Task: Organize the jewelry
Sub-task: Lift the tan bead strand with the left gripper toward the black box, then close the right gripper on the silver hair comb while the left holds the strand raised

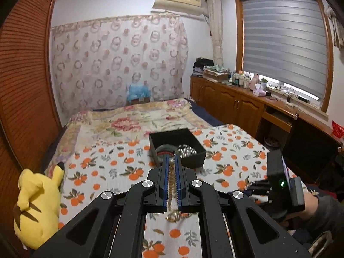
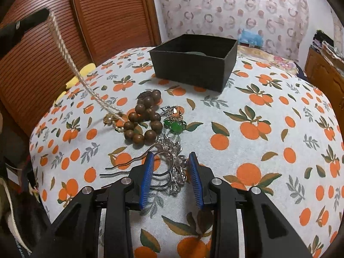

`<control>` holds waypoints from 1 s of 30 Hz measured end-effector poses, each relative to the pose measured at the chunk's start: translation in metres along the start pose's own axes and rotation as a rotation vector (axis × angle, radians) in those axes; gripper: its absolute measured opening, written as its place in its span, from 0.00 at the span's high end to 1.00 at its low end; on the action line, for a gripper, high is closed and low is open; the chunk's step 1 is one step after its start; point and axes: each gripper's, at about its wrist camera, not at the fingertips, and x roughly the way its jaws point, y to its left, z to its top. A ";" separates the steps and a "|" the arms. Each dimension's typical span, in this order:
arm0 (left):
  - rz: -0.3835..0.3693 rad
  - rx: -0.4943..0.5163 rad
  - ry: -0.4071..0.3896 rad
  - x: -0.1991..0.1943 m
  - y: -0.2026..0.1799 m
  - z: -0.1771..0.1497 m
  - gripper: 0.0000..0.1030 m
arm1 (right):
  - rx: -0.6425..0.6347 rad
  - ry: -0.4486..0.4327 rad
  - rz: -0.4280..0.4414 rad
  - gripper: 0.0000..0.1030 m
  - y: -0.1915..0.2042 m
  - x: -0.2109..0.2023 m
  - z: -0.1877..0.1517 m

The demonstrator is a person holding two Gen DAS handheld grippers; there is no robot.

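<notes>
**Jewelry half sorted: pearl strand lifted, the rest waits on the bedspread**

Jewelry lies in a loose cluster on the orange-print bedspread (image 2: 268,107), just in front of the black box (image 2: 193,62) it seems meant for. The left gripper (image 1: 172,161) is clamped tight on a pearl necklace (image 2: 64,49), its jaws nearly touching with the beads pinched between the blue pads. The strand hangs slanting from it, and its lower end with the clasp rests on the cloth beside the wooden bead bracelet (image 2: 142,120). I judge it is held high so the whole length clears the pile before it goes over the box wall.

The right gripper (image 2: 172,172) hovers low over the silver hair comb (image 2: 172,165), jaws partly spread, 1 on each side of it; the pads do not seem to press on it, so I take it as empty. A green stone piece (image 2: 175,125) sits between the comb and the box, touching the wooden beads or very near them.

The 2 views split the story. From the left wrist you look into the box and see 2 pieces already there, a dark bangle (image 1: 163,150) and a studded silver item (image 1: 187,151), plus the right hand (image 1: 309,206) on its tool at the edge. The pile itself is hidden there. From the right wrist the pile is plain, but the box interior is mostly out of sight
</notes>
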 end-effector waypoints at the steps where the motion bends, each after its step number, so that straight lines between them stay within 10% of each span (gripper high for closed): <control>1: -0.001 0.003 -0.005 0.001 -0.001 0.004 0.95 | -0.006 0.004 0.001 0.65 0.001 0.001 0.001; 7: -0.004 0.009 -0.023 0.008 -0.003 0.019 0.95 | -0.003 -0.011 0.003 0.82 -0.001 -0.003 0.001; 30: 0.014 0.050 -0.077 0.013 -0.012 0.060 0.95 | -0.034 -0.114 -0.044 0.88 -0.009 -0.038 0.020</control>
